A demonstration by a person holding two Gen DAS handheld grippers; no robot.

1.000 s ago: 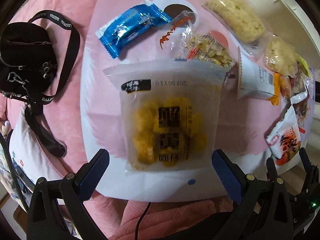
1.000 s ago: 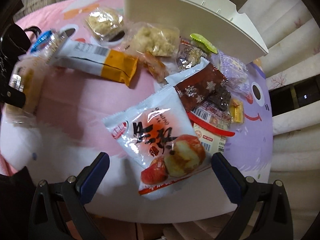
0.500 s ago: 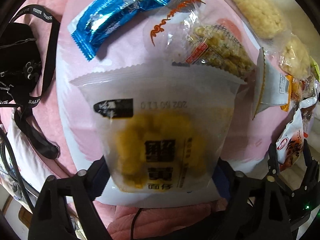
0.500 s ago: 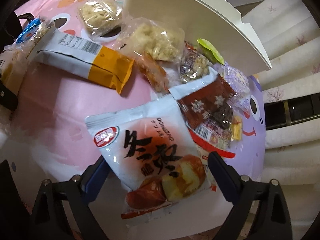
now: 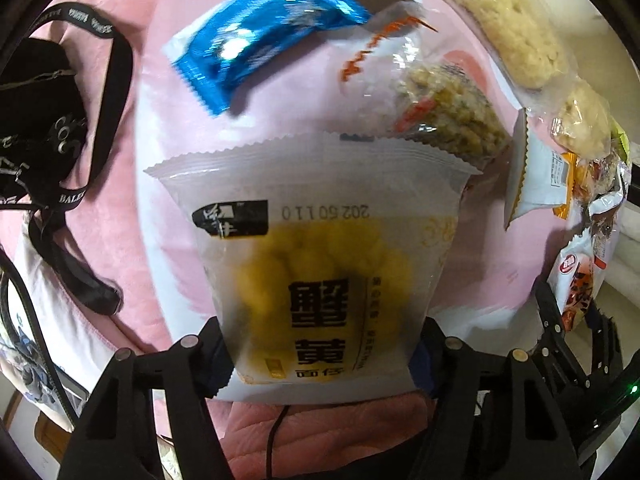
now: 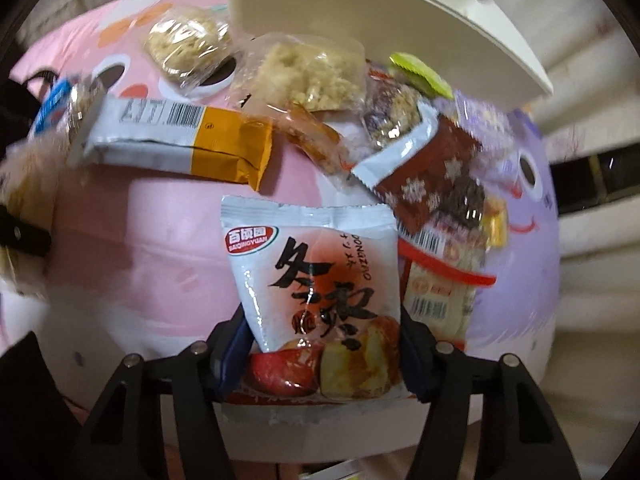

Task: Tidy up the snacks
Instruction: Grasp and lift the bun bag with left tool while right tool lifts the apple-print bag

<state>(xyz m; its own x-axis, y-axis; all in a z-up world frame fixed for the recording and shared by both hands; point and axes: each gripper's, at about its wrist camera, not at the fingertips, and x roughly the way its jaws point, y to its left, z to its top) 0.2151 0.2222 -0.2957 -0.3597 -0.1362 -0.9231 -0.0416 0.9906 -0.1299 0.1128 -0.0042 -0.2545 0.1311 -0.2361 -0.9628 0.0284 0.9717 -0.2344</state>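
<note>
A frosted white packet of yellow puffs [image 5: 320,264] lies on the pink cloth, its lower half between the jaws of my left gripper [image 5: 320,360]. Those jaws are closing and both blue pads touch the packet's sides. In the right wrist view, a white packet with a red fruit picture [image 6: 320,280] stands between the jaws of my right gripper [image 6: 322,352]. These jaws are closing too, with the pads pressed against the packet's edges. A white bin [image 6: 380,12] stands at the back.
A blue foil packet [image 5: 260,48] and clear bags of pale crisps [image 5: 516,28] lie beyond the left gripper. A black strap bag [image 5: 36,120] sits at the left. An orange-and-white packet [image 6: 180,140] and a brown snowflake packet [image 6: 424,176] crowd the bin's front.
Both grippers have dropped closer to their packets and their jaws have narrowed from wide open onto the packets' sides. The fruit packet has turned from tilted to upright in the view.
</note>
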